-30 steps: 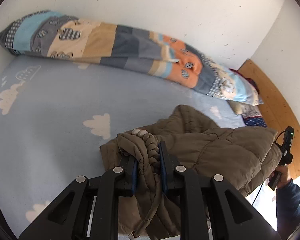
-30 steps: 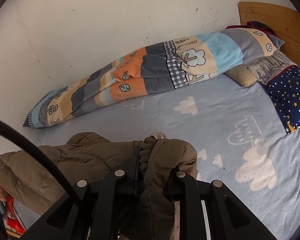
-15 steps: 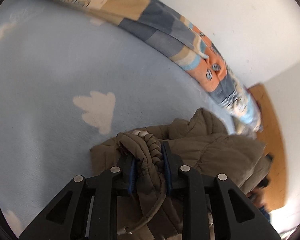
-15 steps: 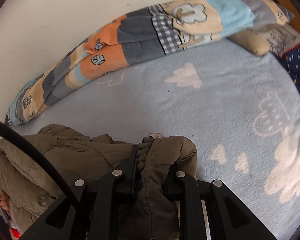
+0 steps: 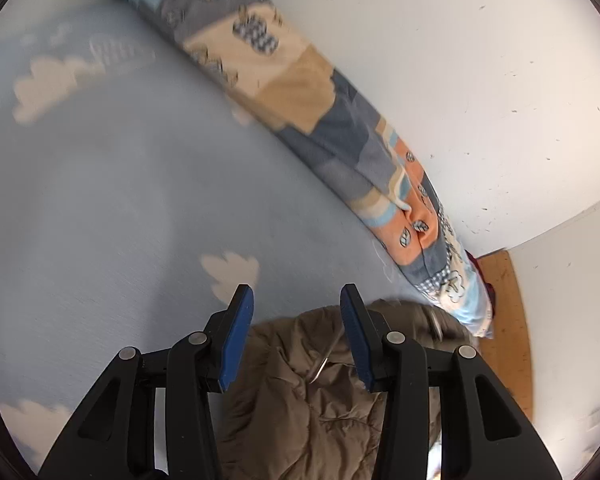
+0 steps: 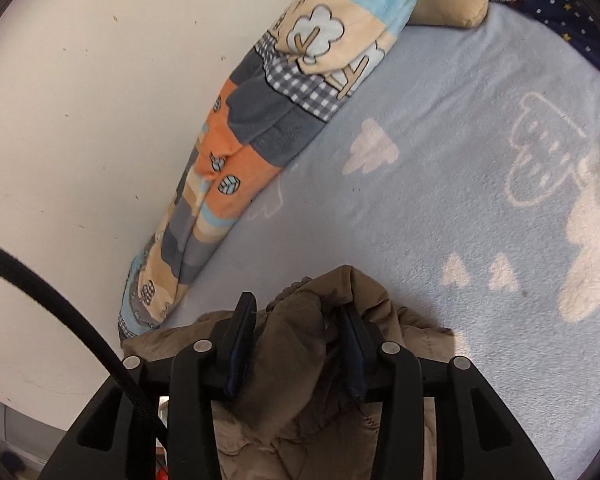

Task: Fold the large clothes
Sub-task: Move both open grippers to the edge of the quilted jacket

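Olive-brown and quilted, the padded jacket (image 5: 300, 392) lies bunched on the pale blue bedsheet (image 5: 100, 200) at the near edge of the bed. The left gripper (image 5: 297, 300) hovers over it with its jaws opening; the blue pads (image 5: 236, 340) stand apart and clear of the cloth, so nothing is pinched there, with the jacket lying below and between them. A thin metal zip pull (image 5: 320, 364) shows on the fabric beneath.

Over on the right wrist view, the right gripper (image 6: 296, 308) has its jaws opening too. A puffy fold of the jacket (image 6: 300, 344) bulges up between the two fingers and drapes over the right-hand one; it looks loose rather than squeezed, with a gap at the left finger.

Far side of the bed: a rolled patchwork blanket (image 6: 260, 128) in orange, grey, light blue and cream runs along the white wall (image 5: 480, 80). White clouds are printed across the sheet. A beige pillow (image 6: 452, 8) sits at the far right, next to a navy star-print cushion (image 6: 568, 12). A black cable (image 6: 60, 308) crosses the near left of the right wrist view.
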The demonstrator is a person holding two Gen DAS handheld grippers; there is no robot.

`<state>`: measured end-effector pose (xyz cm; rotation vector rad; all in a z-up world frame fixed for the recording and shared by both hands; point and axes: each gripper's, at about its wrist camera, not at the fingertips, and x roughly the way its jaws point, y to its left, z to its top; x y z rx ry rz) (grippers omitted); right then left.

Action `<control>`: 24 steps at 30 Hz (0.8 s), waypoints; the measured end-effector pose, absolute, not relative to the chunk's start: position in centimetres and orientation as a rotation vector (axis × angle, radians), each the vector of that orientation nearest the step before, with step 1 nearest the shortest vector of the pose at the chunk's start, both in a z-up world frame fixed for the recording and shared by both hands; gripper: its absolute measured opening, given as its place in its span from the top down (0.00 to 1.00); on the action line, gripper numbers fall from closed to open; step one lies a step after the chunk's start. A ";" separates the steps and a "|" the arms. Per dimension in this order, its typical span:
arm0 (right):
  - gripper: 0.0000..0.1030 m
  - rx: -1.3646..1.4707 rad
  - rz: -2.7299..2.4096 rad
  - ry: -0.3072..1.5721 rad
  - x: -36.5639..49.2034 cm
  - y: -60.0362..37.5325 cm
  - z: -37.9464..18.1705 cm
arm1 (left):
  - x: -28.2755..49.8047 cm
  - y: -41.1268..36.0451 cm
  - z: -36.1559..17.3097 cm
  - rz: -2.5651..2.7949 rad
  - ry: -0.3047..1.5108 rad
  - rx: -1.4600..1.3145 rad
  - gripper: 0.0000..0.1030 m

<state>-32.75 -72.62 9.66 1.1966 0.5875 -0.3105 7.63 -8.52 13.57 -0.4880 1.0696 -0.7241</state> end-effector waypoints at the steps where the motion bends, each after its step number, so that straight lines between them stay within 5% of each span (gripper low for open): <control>1: 0.44 1.183 -0.336 0.578 -33.3 -72.7 10.2 | 7.3 -8.3 14.3 -0.725 1.051 -0.464 0.58; 11: 0.41 0.862 -0.376 0.615 -34.6 -68.5 16.1 | -2.6 -15.4 18.9 -0.936 0.870 -0.077 0.53; 15: 0.54 0.641 -0.293 0.710 -30.4 -62.0 16.6 | -6.1 -21.3 16.6 -0.991 0.899 0.036 0.53; 24: 0.58 0.428 -0.238 0.853 -22.1 -53.9 11.9 | -6.8 -29.8 8.5 -0.875 1.020 0.223 0.53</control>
